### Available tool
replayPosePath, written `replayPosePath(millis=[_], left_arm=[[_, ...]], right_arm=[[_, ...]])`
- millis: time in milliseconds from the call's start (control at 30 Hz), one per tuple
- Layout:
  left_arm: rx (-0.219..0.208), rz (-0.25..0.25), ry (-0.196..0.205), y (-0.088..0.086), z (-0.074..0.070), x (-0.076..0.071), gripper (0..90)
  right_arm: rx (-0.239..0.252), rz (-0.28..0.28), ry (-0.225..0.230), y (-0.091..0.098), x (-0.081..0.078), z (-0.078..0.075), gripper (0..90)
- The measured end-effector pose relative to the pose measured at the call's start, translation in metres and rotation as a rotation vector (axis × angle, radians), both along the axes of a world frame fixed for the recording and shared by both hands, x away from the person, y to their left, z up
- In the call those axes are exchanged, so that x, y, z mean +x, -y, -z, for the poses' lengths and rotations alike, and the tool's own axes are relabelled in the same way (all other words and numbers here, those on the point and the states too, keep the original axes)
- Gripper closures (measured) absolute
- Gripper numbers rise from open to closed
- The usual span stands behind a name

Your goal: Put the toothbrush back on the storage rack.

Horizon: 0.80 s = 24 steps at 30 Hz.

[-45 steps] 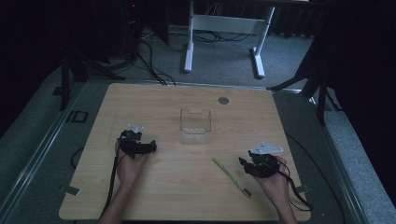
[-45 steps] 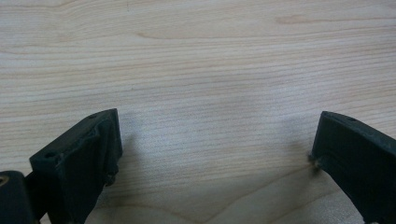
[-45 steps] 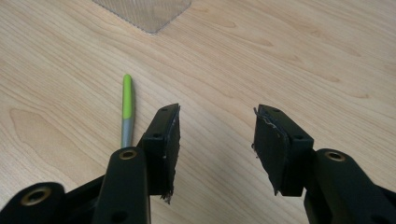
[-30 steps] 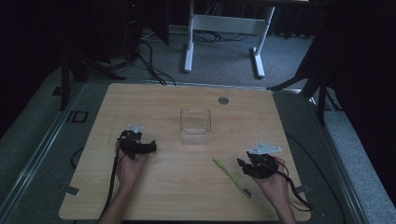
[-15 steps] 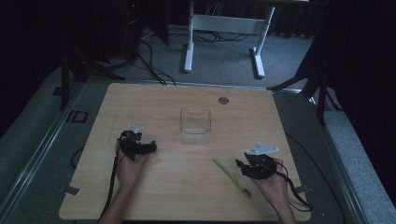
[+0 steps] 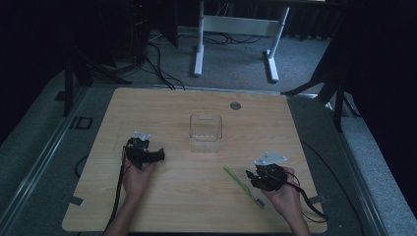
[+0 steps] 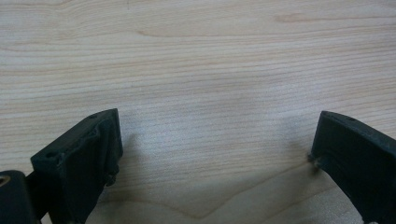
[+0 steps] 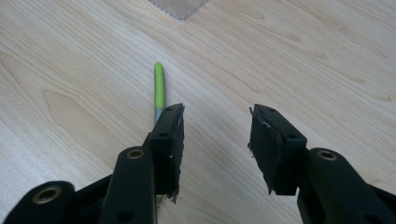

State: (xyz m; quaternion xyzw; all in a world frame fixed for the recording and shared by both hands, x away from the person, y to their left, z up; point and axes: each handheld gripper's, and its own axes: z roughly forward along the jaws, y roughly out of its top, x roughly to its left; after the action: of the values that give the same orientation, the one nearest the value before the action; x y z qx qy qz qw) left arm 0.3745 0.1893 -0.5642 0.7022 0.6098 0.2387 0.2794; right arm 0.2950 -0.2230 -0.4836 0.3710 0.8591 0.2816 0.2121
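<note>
1 green toothbrush (image 6: 243,186) lies flat on the wooden table (image 6: 172,206), toward the near right part of the top, its thin handle running slantwise with the bristle head at the end nearer the person. It looks light, stiff and narrow, probably smooth plastic, so it should lift with almost no effort, yet it may roll or skate away if a pad nudges it sideways. Because it lies so low on the wood, the jaws would have to come down on either side of the handle and close across its width; the middle of the handle seems the safest place to pinch, well away from the bristles, so it hangs level.

The right gripper (image 6: 256,178) sits just beside the brush. In the right gripper view its jaws stand apart with bare wood between them, and they have just been closing; the green handle (image 8: 159,88) lies outside the gap, running under the jaw on the left of that view. As I read it, the gripper would need to shift toward that side before a pinch could catch anything.

Farther out, 1 clear, empty container (image 6: 206,132) stands near the middle of the table, well apart from the brush, with open wood between them. The left gripper (image 6: 160,156) rests at the near left, jaws spread wide over bare wood, holding nothing. 1 small round grommet (image 6: 235,105) sits near the far edge. Nothing blocks the brush.
</note>
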Motion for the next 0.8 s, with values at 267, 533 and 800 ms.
replayPosePath(millis=[267,533,800], left_arm=[[-0.001,0.0,0.001,0.0,0.0,0.0,2.4],[0.0,0.001,0.001,0.0,0.0,0.0,2.4],[0.0,0.0,0.0,0.0,0.0,0.0,2.4]], right_arm=[[-0.011,-0.006,-0.025,-0.006,-0.001,0.0,54.7],[-0.023,-0.01,-0.046,-0.01,0.0,0.002,54.4],[-0.03,-0.011,-0.067,-0.011,0.001,0.004,54.1]])
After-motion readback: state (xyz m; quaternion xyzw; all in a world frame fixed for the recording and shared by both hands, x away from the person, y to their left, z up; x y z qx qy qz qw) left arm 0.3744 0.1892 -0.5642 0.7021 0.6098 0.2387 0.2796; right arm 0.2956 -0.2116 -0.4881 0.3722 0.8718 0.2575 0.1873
